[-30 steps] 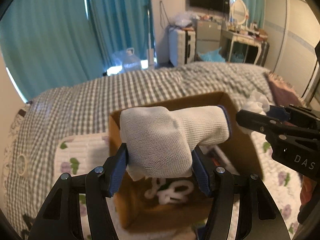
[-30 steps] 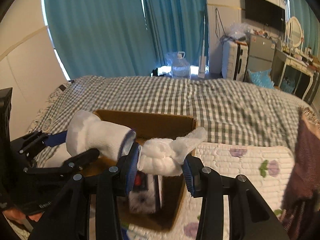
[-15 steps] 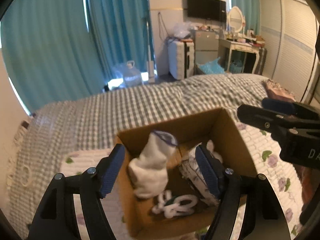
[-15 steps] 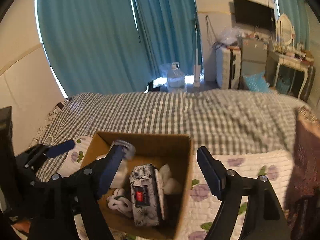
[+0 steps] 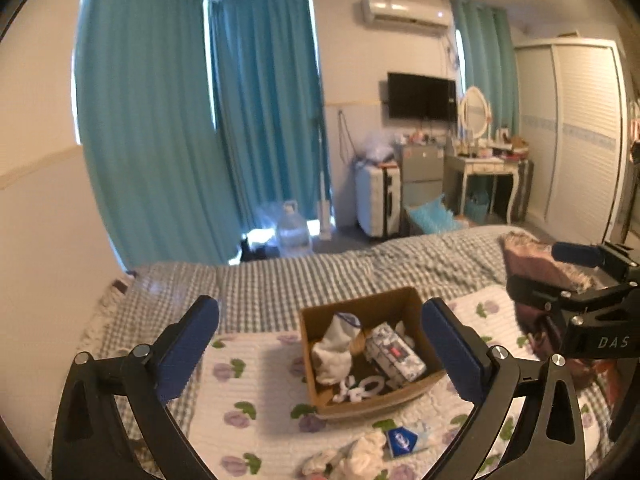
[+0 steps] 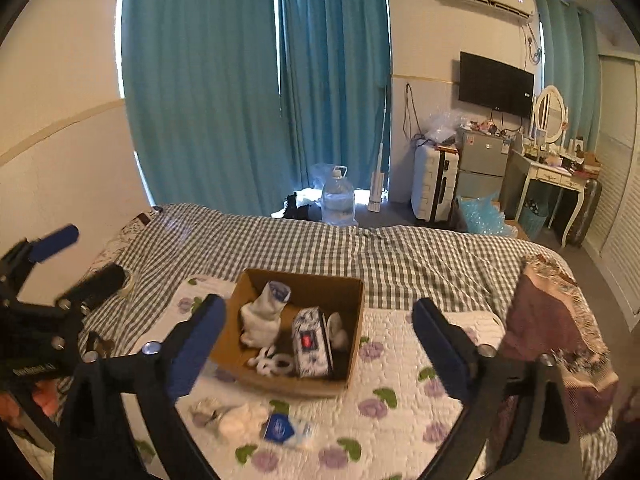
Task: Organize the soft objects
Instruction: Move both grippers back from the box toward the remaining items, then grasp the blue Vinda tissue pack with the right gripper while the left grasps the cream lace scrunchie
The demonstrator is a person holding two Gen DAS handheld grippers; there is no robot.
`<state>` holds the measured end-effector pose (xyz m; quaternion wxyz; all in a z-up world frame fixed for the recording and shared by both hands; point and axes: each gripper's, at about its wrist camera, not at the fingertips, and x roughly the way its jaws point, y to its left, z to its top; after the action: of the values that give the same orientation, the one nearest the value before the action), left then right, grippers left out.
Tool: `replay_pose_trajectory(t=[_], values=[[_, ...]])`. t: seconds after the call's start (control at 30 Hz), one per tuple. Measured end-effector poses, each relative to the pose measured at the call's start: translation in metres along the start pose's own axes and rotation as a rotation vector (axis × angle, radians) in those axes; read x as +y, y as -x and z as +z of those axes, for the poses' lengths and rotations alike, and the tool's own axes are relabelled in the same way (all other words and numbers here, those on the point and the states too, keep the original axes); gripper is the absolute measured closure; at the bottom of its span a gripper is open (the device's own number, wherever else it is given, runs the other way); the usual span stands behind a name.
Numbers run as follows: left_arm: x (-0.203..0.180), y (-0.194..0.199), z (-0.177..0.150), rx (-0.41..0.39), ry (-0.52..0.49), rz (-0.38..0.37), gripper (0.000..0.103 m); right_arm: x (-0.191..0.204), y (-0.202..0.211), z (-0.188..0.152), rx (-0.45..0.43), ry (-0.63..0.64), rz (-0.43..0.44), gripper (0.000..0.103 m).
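Soft objects lie partly in a cardboard box [image 6: 348,376] that sits on a floral quilt [image 6: 400,424] spread over a bed with a checked cover [image 6: 400,248]. Inside the box, a white glove [image 6: 262,316] stands bunched at the left, a patterned pouch with a red tag [image 6: 310,340] leans in the middle, and a white looped piece [image 6: 272,362] lies on the box floor in front of them. On the quilt just in front of the box rest some crumpled white cloths [image 6: 236,418] and, beside them, a small blue packet [image 6: 278,428].

Both tools hang above the bed, well apart from the box. The left gripper [image 5: 320,354] has its 2 blue-padded fingers [image 5: 188,344] spread wide with nothing between them; the right gripper [image 6: 320,348] is likewise spread wide and holds nothing. From the right wrist view the left gripper shows at the left edge, and from the left wrist view the right one shows at the right edge. A brown fringed blanket [image 6: 556,332] lies on the bed to the right of the quilt
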<state>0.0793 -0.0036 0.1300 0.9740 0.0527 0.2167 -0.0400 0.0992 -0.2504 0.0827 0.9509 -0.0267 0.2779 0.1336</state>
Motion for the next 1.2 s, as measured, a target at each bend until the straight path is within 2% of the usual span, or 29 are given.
replay_pose_trajectory(t=[0.2,0.53,0.63,0.83,1.2], values=[[0.009,0.035,-0.033,-0.009,0.016,0.02,0.0,0.016,0.035,-0.033,-0.006,0.029,-0.007,0.002],[0.01,0.018,-0.091,0.112,0.014,0.033,0.0,0.028,0.019,-0.089,0.055,0.015,0.026,0.001],[0.007,0.006,-0.111,0.15,0.023,0.031,0.0,0.028,-0.001,-0.105,0.091,0.014,0.043,0.001],[0.009,-0.037,-0.149,0.251,0.066,0.029,0.0,0.032,-0.055,-0.143,0.206,0.098,0.051,0.002],[-0.001,-0.119,-0.201,0.424,0.059,0.032,0.001,0.031,-0.182,-0.213,0.457,0.109,0.112,0.002]])
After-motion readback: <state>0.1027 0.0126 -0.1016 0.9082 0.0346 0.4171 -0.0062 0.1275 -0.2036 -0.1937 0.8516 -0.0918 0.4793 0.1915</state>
